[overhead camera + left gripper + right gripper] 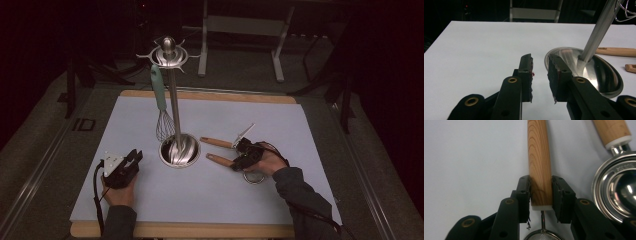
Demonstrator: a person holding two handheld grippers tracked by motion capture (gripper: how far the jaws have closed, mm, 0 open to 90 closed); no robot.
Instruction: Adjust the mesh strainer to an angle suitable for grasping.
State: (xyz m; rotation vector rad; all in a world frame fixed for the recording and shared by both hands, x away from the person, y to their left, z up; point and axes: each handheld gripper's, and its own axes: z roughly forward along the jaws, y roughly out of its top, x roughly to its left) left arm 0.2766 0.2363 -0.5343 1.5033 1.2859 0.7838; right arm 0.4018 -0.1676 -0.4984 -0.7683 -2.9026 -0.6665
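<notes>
Two wooden-handled utensils lie right of the steel utensil stand [178, 148] on the pale tabletop [150, 200] in the high view; a teal-handled whisk [161, 107] hangs from the stand's top ring. The right tool [239, 161] sits over them, hiding their heads.

In the left gripper view, the left tool [540, 66] stands apart, empty, near the stand's base.

In the right gripper view, the right tool [540, 192] is clamped on the strainer's wooden handle [538, 162]; its mesh is cut off below. A steel measuring scoop [617, 187] lies beside it.
</notes>
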